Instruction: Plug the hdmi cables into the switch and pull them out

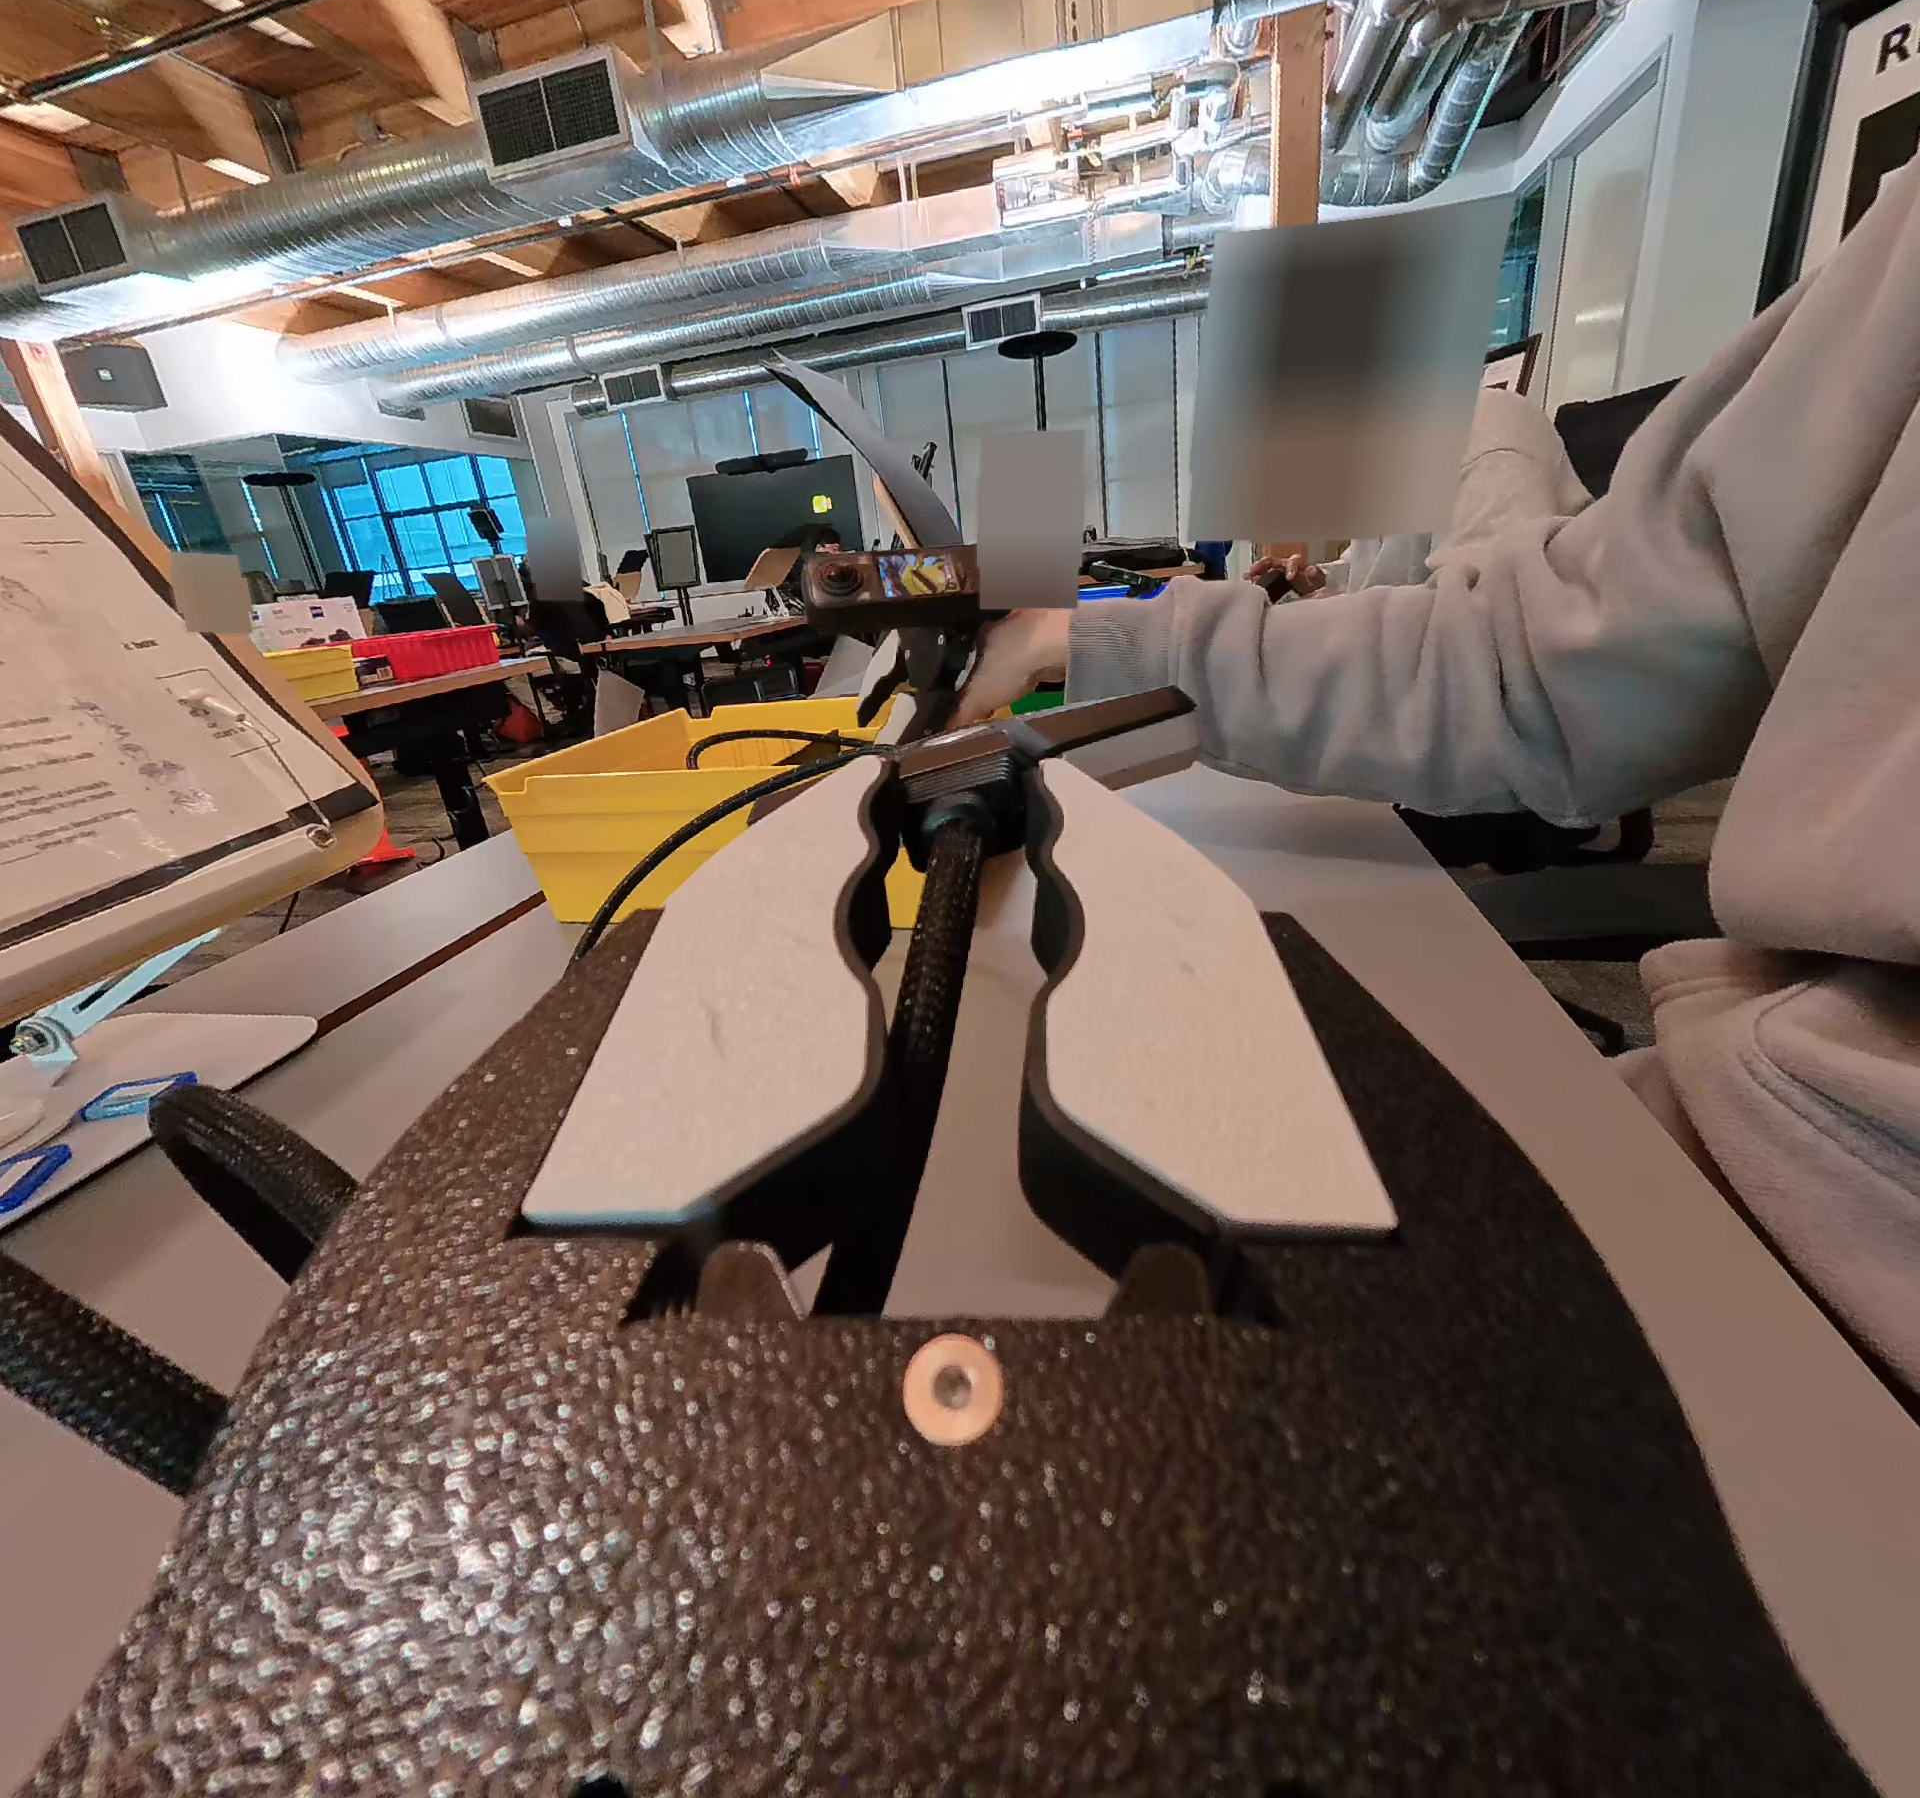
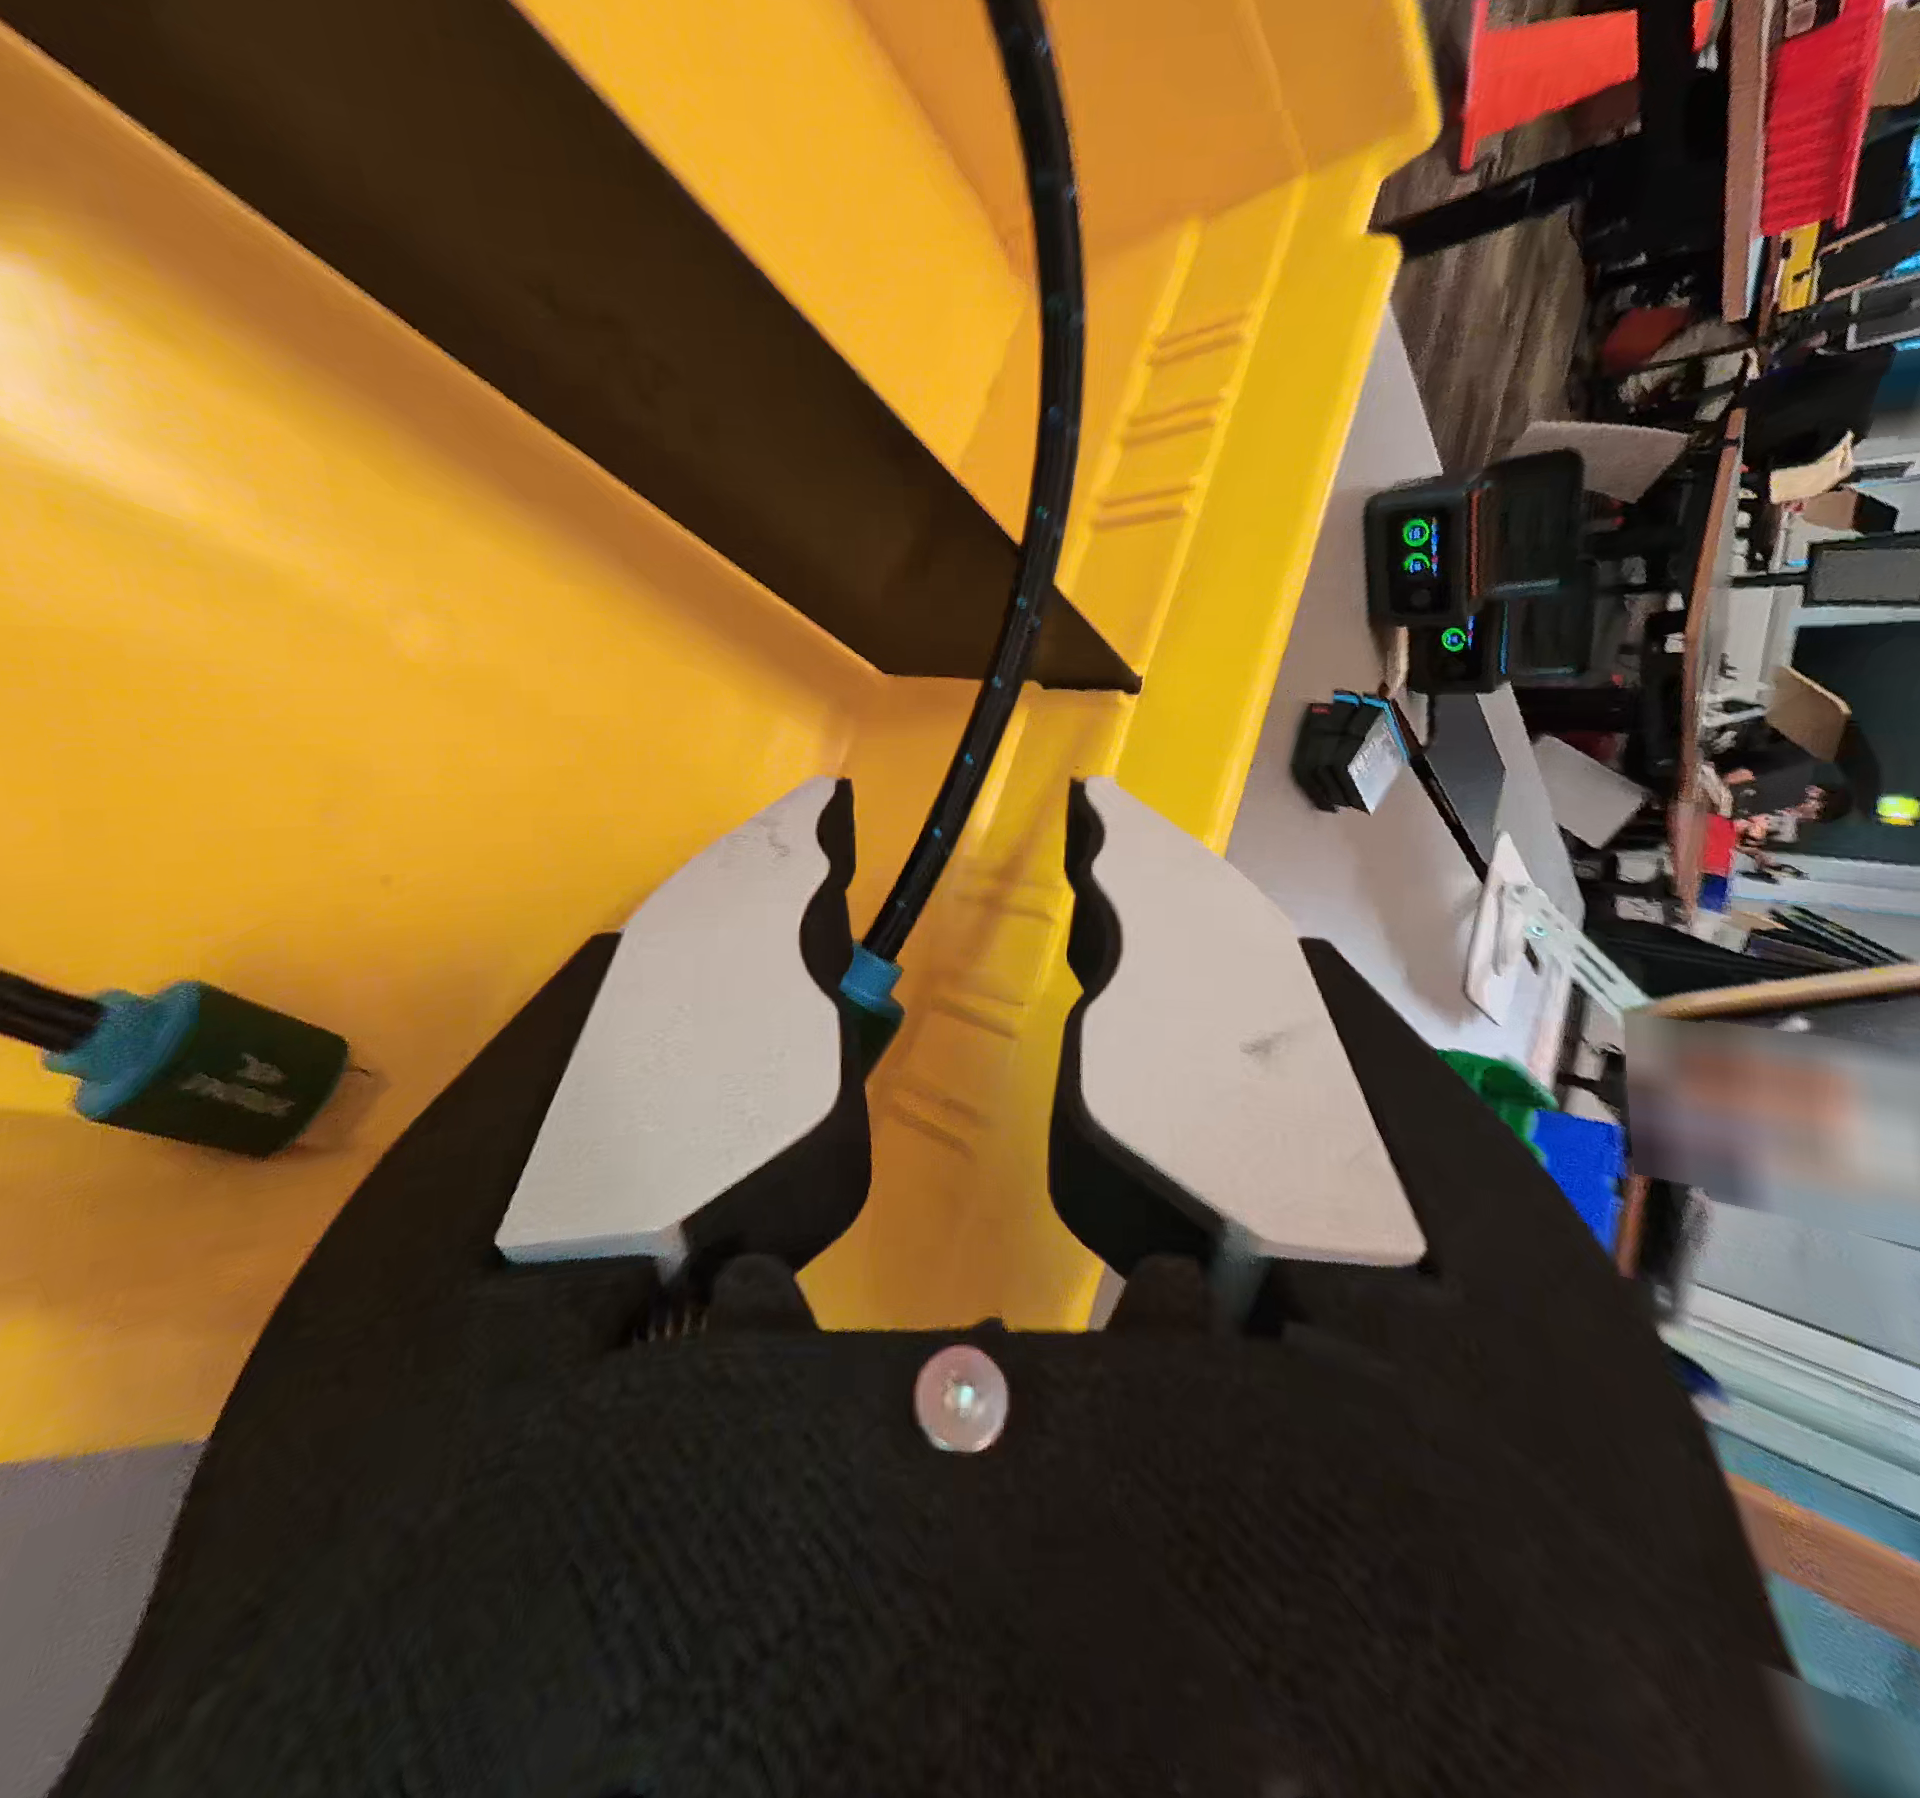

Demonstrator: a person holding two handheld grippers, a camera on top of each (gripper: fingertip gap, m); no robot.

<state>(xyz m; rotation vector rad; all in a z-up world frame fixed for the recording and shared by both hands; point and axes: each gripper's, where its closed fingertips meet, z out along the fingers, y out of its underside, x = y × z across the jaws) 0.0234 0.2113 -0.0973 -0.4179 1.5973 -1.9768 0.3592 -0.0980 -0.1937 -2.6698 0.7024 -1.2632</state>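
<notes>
Braided black cable point(image 1: 940, 927) runs up frame centre between the left tongs point(image 1: 961, 792), which pinch its black plug point(image 1: 961, 808) above the grey worktop point(image 1: 1351, 875), while the right tongs point(image 2: 961, 803), spread, straddle a blue-collared black HDMI cable point(image 2: 1049, 398) inside the yellow plastic bin point(image 2: 364, 657).
</notes>
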